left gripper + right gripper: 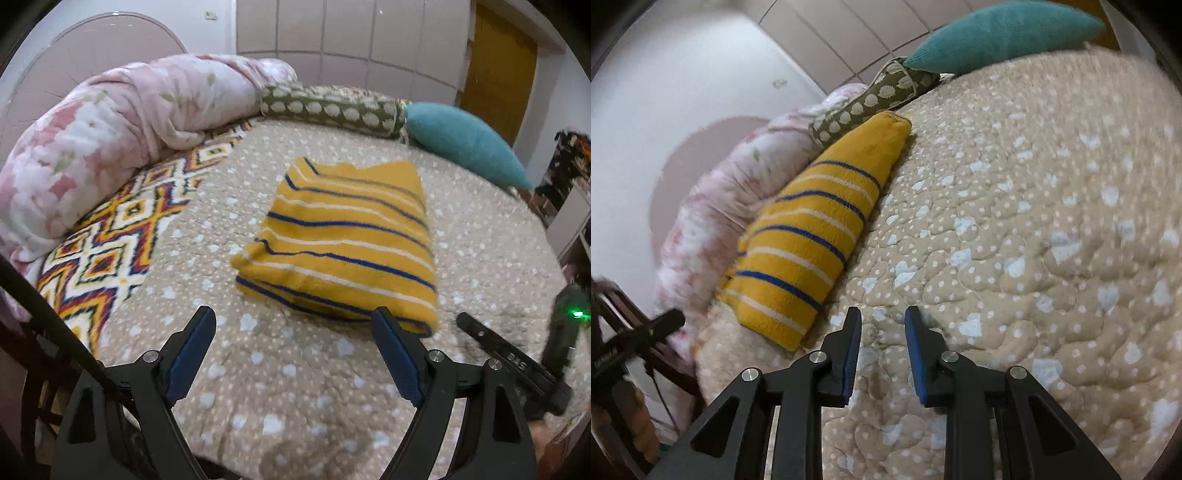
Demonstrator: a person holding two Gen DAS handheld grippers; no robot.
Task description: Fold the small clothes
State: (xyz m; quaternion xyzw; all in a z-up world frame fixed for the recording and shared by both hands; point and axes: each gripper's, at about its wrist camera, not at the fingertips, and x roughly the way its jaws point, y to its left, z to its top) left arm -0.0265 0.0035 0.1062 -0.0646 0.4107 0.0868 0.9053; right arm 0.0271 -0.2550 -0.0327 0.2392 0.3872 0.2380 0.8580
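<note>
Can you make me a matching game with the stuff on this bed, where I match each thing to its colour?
Things:
1. folded striped garment
2. pointy cushion
3. rolled-up blanket
4. bolster pillow

Colours:
A. pink and white flowers
B. olive with pale blobs
C. yellow with blue and white stripes
D. teal

Right pairs: 1-C, 2-D, 3-A, 4-B
</note>
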